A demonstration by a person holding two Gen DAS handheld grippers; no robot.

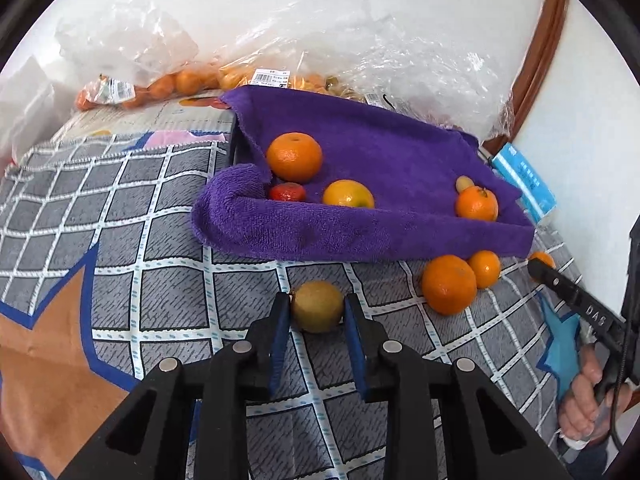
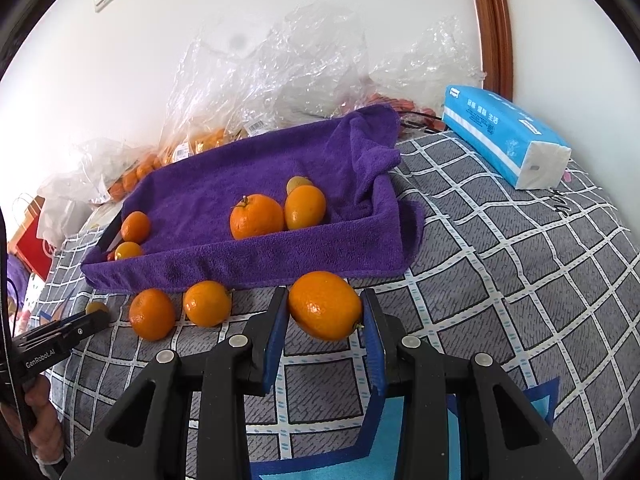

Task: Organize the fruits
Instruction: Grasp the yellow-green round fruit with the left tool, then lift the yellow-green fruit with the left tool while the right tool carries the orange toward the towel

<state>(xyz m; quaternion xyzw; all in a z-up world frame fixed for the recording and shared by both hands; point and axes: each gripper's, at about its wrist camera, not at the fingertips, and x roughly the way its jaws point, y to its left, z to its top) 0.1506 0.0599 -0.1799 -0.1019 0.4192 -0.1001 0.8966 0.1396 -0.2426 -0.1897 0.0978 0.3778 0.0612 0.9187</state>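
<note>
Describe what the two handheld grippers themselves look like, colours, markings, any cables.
Both are black plastic tools. The left gripper and the right gripper each have two black fingers lined with blue pads, with round silver pins at the linkage joints. The left one's side reads "GenRobot.AI" in white; the right one's finger shows white letters "DAS". A thin black cable runs by the right handle.

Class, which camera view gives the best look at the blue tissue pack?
The right wrist view: the blue tissue pack lies whole and unblocked on the checked cloth. The left wrist view catches only a blurred strip of it behind the purple towel.
</note>
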